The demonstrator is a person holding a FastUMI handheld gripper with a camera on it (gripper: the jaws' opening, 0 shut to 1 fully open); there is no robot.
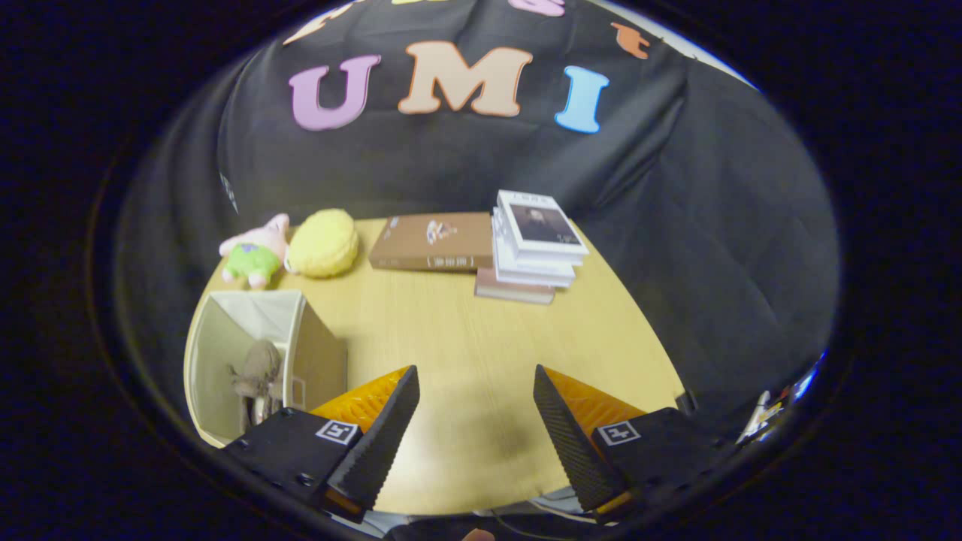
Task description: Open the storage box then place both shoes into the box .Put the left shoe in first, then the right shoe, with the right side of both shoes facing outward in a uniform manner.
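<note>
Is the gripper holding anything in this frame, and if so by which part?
Nothing is held. The gripper is open over bare table; a shoe sits inside the storage box beside it.

A wooden table (466, 353) carries a storage box (316, 353), two plush toys (301, 248) and stacked books (526, 248); the gripper (476, 421) hangs open above.

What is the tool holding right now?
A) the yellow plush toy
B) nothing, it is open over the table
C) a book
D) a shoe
B: the tool is open, with just bare table between its fingers; the shoe sits in the storage box beside them.
</note>
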